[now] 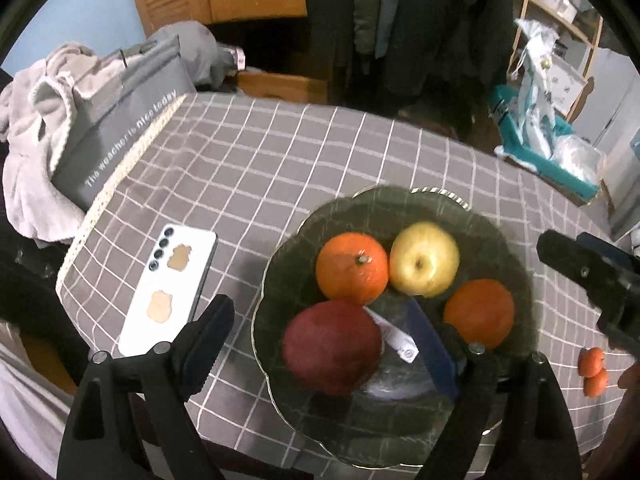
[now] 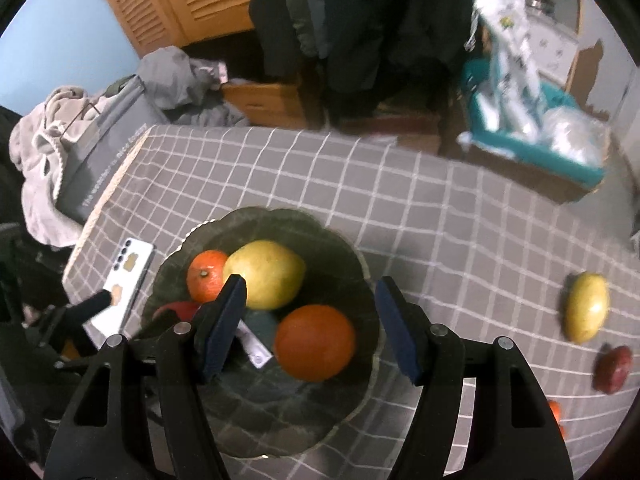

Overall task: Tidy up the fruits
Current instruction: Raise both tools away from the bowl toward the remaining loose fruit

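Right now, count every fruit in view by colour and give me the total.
Orange fruits: 4
Yellow fruits: 2
Red fruits: 2
Total: 8

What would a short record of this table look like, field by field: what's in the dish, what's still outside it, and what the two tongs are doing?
dish: dark glass plate on checked tablecloth
in dish: two oranges, yellow apple, red apple
still outside: yellow fruit, red fruit, two small orange fruits on the cloth
left tongs: open, above the red apple, holding nothing
right tongs: open, over the nearer orange, holding nothing
other: white phone beside the dish
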Demonstrator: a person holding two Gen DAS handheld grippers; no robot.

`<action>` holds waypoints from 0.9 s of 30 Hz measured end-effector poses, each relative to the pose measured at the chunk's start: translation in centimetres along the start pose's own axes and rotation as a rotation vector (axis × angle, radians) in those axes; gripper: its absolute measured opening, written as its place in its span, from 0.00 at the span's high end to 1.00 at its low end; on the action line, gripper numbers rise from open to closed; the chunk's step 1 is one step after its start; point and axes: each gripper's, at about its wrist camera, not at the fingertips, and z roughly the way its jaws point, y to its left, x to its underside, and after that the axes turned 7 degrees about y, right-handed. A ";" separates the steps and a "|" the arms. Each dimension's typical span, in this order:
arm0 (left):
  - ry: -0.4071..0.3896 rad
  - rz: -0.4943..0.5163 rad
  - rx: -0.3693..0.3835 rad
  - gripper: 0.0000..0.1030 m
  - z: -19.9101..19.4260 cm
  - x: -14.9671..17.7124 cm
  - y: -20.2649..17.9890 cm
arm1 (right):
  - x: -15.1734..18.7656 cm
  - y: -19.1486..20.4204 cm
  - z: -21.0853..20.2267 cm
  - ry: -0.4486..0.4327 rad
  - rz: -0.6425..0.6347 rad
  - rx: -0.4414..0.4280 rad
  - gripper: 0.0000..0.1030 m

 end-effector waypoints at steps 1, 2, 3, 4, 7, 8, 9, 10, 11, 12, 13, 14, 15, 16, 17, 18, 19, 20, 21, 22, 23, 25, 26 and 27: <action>-0.014 -0.002 0.002 0.14 -0.6 -0.1 -0.1 | 0.1 0.0 -0.4 -0.009 -0.007 0.015 0.32; -0.024 -0.002 0.004 0.14 -1.0 -0.2 -0.1 | 0.3 0.0 -1.1 -0.027 -0.018 0.044 0.31; -0.030 0.000 0.007 0.14 -1.4 -0.2 -0.1 | 0.4 0.1 -1.6 -0.039 -0.027 0.065 0.29; -0.041 0.003 0.013 0.14 -2.0 -0.3 -0.3 | 0.4 0.1 -2.0 -0.049 -0.033 0.082 0.28; -0.075 0.006 0.021 0.14 -3.4 -0.4 -0.6 | 0.7 -0.3 -3.8 -0.084 -0.031 0.106 0.28; -0.091 0.010 0.024 0.14 -4.0 -0.5 -0.8 | 0.8 -0.5 -4.5 -0.098 -0.026 0.110 0.28; -0.101 0.014 0.025 0.14 -4.6 -0.6 -1.0 | 0.9 -0.7 -5.1 -0.110 -0.020 0.111 0.28; -0.109 0.019 0.027 0.14 -5.0 -0.7 -1.2 | 1.0 -0.9 -5.8 -0.121 -0.016 0.110 0.28; -0.127 0.025 0.034 0.14 -5.7 -0.7 -1.4 | 1.1 -1.1 -6.3 -0.131 -0.014 0.113 0.28; -0.139 0.027 0.038 0.14 -6.2 -0.7 -1.6 | 1.3 -1.3 -7.1 -0.149 -0.010 0.121 0.28; -0.153 0.033 0.043 0.14 -6.9 -0.7 -1.8 | 1.5 -1.5 -7.9 -0.164 -0.005 0.129 0.28; -0.168 0.042 0.050 0.14 -7.6 -0.7 -2.1 | 1.7 -1.7 -8.6 -0.179 0.001 0.132 0.28; -0.181 0.051 0.052 0.14 -8.1 -0.7 -2.5 | 1.8 -1.9 -9.3 -0.191 0.006 0.134 0.28; -0.190 0.058 0.050 0.13 -8.6 -0.7 -2.8 | 1.9 -2.1 -9.9 -0.201 0.011 0.137 0.28; -0.203 0.068 0.052 0.13 -9.2 -0.7 -3.2 | 2.1 -2.4 -10.6 -0.214 0.017 0.142 0.28; -0.215 0.076 0.057 0.13 -9.7 -0.7 -3.5 | 2.4 -2.6 -11.3 -0.227 0.021 0.147 0.28; -0.224 0.081 0.061 0.13 -10.1 -0.6 -3.7 | 2.5 -2.8 -11.9 -0.238 0.025 0.152 0.28; -0.237 0.089 0.068 0.12 -10.7 -0.5 -4.1 | 2.7 -2.9 -12.4 -0.249 0.026 0.158 0.28; -0.248 0.096 0.074 0.11 -11.2 -0.5 -4.4 | 3.0 -3.1 -13.1 -0.266 0.027 0.166 0.28; -0.258 0.102 0.077 0.07 -11.6 -0.4 -4.6 | 3.2 -3.2 -13.7 -0.278 0.027 0.174 0.28; -0.272 0.110 0.081 0.05 -12.2 -0.3 -4.9 | 3.4 -3.5 -14.4 -0.291 0.029 0.184 0.27; -0.300 0.122 0.088 0.04 -13.2 -0.1 -5.5 | 3.9 -3.9 -15.7 -0.313 0.038 0.190 0.25; -0.314 0.130 0.092 0.03 -13.8 0.0 -5.9 | 4.1 -4.1 -16.1 -0.323 0.041 0.192 0.25; -0.323 0.136 0.096 0.02 -14.3 0.1 -6.2 | 4.4 -4.4 -16.9 -0.338 0.046 0.197 0.24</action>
